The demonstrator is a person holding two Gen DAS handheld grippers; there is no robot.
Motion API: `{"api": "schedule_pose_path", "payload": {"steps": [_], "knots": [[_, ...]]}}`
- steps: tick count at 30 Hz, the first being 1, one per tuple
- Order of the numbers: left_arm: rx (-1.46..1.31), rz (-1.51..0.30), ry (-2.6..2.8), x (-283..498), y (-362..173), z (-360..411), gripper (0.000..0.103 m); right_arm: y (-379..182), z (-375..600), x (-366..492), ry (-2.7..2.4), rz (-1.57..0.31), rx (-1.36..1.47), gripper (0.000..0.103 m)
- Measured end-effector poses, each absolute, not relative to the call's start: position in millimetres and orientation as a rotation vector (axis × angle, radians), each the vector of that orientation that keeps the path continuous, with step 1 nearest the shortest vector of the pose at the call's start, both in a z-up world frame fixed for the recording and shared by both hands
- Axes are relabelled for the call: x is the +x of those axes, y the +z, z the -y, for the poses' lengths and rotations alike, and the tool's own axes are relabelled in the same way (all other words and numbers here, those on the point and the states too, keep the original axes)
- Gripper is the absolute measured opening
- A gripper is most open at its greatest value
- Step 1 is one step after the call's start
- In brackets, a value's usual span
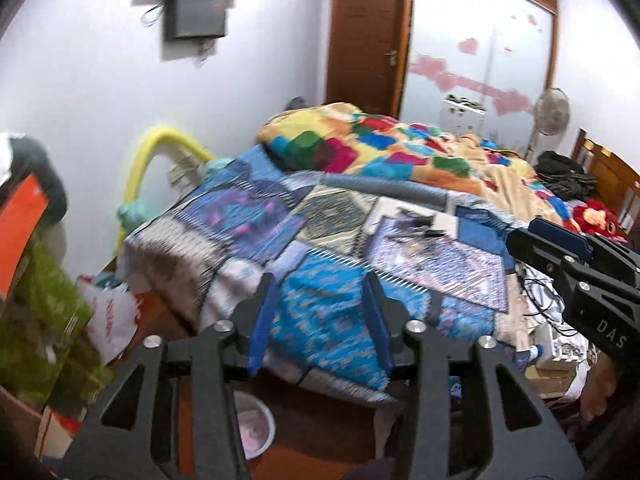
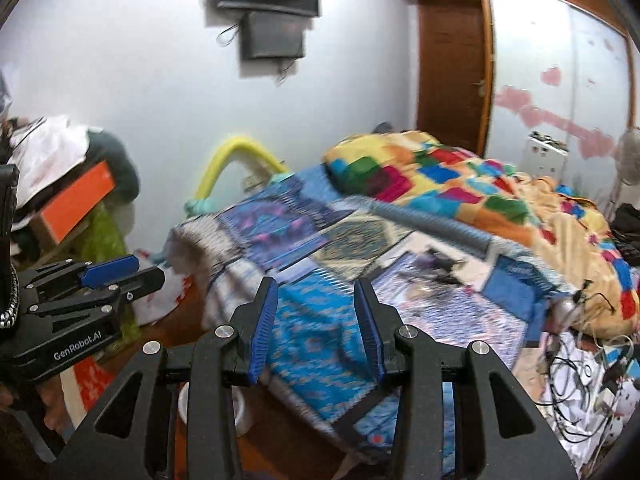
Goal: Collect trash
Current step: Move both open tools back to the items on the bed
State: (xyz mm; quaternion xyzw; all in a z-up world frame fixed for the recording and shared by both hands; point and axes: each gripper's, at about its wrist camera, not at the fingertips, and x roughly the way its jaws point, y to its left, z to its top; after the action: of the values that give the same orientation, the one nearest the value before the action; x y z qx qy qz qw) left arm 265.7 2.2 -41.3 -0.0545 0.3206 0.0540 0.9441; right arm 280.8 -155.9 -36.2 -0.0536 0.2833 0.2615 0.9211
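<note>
My left gripper (image 1: 320, 284) is open and empty, held above the near corner of a bed (image 1: 224, 280) covered with a blue patterned sheet. My right gripper (image 2: 316, 288) is open and empty too, over the same corner. Each shows in the other's view: the right gripper at the right edge (image 1: 560, 248), the left gripper at the left edge (image 2: 120, 276). A white plastic bag with red print (image 1: 110, 320) lies on the floor left of the bed, also in the right wrist view (image 2: 160, 296). A grey corrugated tube (image 1: 384, 188) and dark scraps on paper (image 1: 416, 220) lie on the bed.
A colourful patchwork blanket (image 1: 380, 144) is heaped on the far bed. A white bowl (image 1: 256, 424) sits on the brown floor below. Green and orange boxes (image 1: 44, 300) stand at left. Tangled cables (image 2: 580, 368) lie at right. A fan (image 1: 552, 112) and door (image 1: 364, 40) are behind.
</note>
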Motion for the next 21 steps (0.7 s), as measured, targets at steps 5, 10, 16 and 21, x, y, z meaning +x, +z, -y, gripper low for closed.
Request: {"api": "schedule_pose_path", "payload": {"steps": [5, 10, 16, 21], "knots": [[-0.091, -0.653, 0.051, 304, -41, 32, 0.057, -37, 196, 306, 0.447, -0.573, -0.082, 0.036], [-0.099, -0.692, -0.004, 346, -57, 52, 0.059, -48, 234, 333, 0.344, -0.582, -0.067, 0.037], [-0.084, -0.75, -0.054, 398, -89, 77, 0.06, -68, 270, 366, 0.233, -0.618, -0.064, 0.041], [-0.086, -0.819, -0.102, 443, -124, 90, 0.062, -91, 298, 399, 0.154, -0.651, -0.031, 0.071]]}}
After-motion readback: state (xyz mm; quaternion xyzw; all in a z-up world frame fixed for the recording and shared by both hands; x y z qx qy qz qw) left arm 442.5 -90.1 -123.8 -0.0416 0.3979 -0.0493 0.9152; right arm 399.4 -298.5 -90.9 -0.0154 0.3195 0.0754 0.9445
